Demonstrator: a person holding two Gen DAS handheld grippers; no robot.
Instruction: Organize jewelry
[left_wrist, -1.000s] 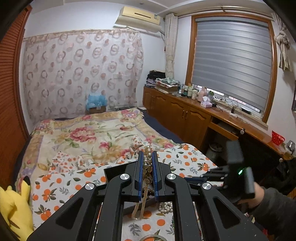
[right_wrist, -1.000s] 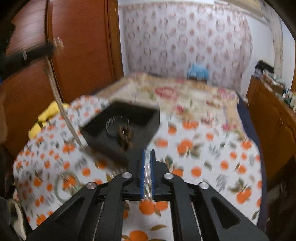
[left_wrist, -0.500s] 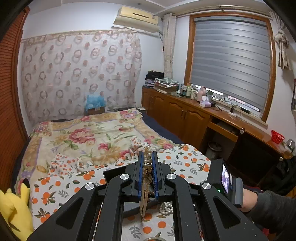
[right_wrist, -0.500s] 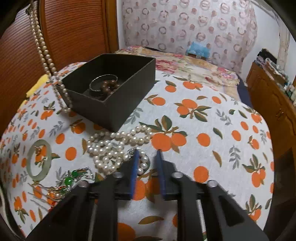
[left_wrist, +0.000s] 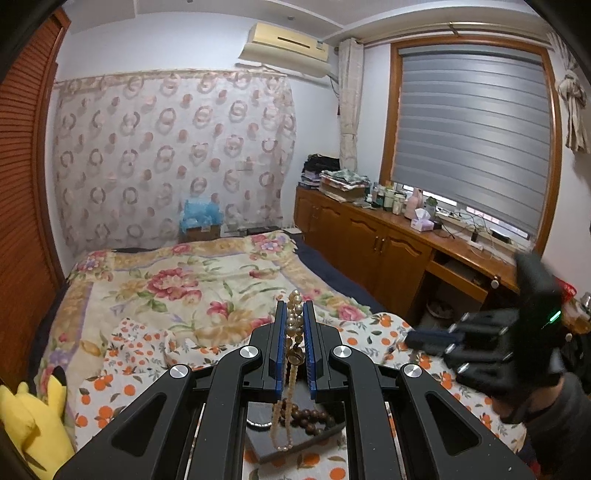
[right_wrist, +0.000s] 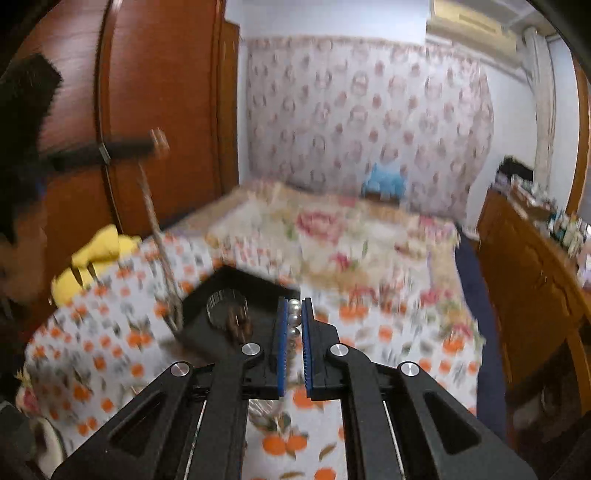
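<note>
Now my left hand-held gripper (left_wrist: 294, 332) clamps a cream bead necklace (left_wrist: 291, 373), dangling it over the black box (left_wrist: 295, 435) for lowering; my right hand-held gripper (right_wrist: 293, 325) pinches white pearls (right_wrist: 294, 317).

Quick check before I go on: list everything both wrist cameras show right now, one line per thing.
cream pearl strand: one, clamped in left gripper, hanging over box
silver pearl strand: one, between right gripper's pads
box: one, black, open, on cloth
bead bracelet: one, brown, in box
bangle: one, silvery, in box
cloth: one, white with oranges, on bed
plush toy: one, yellow, bed's left edge
left hand-held gripper: black, blue pads
right hand-held gripper: black, blue pads
</note>
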